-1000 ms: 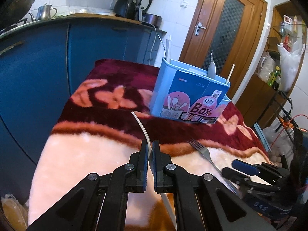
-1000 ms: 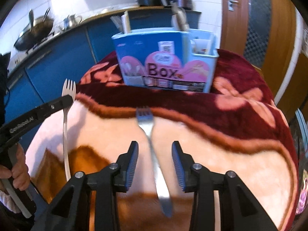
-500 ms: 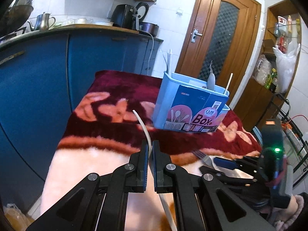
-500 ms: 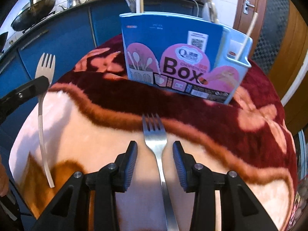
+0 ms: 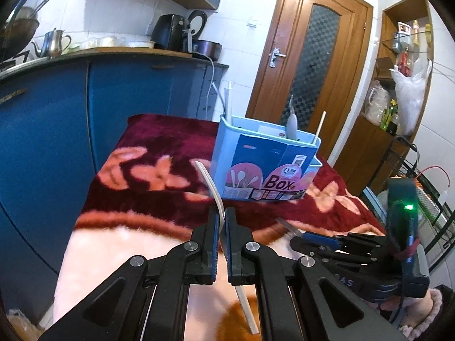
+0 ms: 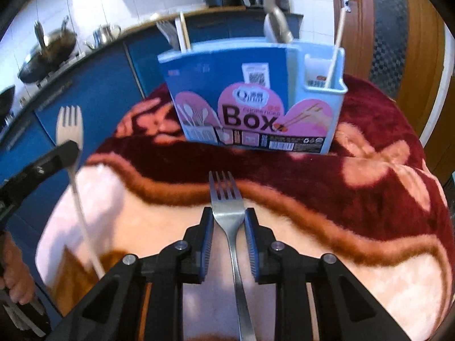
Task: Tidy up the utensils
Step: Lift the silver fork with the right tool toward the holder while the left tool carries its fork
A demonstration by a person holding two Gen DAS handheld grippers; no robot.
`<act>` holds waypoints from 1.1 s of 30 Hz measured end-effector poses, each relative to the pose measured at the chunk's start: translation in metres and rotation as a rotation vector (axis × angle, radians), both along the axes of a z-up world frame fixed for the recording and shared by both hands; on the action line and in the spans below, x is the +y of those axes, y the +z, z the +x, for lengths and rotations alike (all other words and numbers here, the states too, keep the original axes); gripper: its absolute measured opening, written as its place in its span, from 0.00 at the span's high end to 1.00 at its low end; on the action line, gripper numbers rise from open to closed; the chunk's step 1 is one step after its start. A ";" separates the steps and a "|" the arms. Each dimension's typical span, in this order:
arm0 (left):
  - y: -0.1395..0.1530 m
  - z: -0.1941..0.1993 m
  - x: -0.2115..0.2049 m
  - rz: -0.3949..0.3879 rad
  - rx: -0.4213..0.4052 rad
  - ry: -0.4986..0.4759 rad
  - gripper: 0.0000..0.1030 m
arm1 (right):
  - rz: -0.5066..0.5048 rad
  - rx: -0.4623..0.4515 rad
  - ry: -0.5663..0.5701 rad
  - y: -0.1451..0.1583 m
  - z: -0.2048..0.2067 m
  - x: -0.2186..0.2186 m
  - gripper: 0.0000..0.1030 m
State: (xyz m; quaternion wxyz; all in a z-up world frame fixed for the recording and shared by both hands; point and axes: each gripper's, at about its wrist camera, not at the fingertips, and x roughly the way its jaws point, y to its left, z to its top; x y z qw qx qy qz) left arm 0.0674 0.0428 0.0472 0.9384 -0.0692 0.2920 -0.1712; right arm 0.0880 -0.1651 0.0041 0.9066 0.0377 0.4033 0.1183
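My left gripper [image 5: 221,220]: black frame, blue pads, jaws clamped together on the thin handle of a white plastic fork [image 6: 70,130]. The fork's handle end runs out below and behind the pads; its tines rise beyond the fingertips, clear of the desk.

My right gripper [image 6: 229,221]: same build, jaws have just been closing around a silver metal fork [image 6: 227,207]. The fork lies flat on the blanket, handle toward me, tines pointing away past the fingertips. The pads stand just beside the fork's shoulders on either side; whether they already press on it I cannot tell.

Desk cover: plush blanket [image 6: 369,199], dark red with peach flowers at the far side, pale pink with an orange-brown band under both grippers.

Utensil holder: light blue plastic box [image 6: 256,93] with a pink-and-blue printed label reading "Box", upright on the blanket, straight ahead of the right gripper and ahead and slightly right of the left one, well apart from both forks. Contents standing in it: a grey spoon-like utensil [image 6: 277,27], a pale stick [image 6: 337,37] in the small right-hand compartment, fork tines and pale sticks at the left rear corner.

Beyond the box: blue cabinet fronts [image 5: 128,91], wooden door [image 5: 312,56].

Person: one hand [image 6: 15,278] on the left gripper's handle.
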 end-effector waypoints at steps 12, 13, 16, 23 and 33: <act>0.017 -0.013 -0.020 0.000 -0.062 -0.032 0.96 | 0.220 -0.231 -0.032 0.044 -0.055 -0.040 0.77; 0.019 -0.014 -0.022 0.001 -0.068 -0.033 0.96 | 0.235 -0.244 -0.034 0.046 -0.058 -0.044 0.77; 0.025 -0.017 -0.025 0.005 -0.086 -0.030 0.96 | 0.268 -0.285 -0.029 0.055 -0.064 -0.052 0.77; 0.038 -0.017 -0.031 0.021 -0.124 -0.023 0.96 | 0.296 -0.339 -0.043 0.064 -0.070 -0.062 0.77; 0.063 -0.004 -0.039 0.048 -0.198 0.006 0.96 | 0.275 -0.411 -0.025 0.085 -0.069 -0.068 0.77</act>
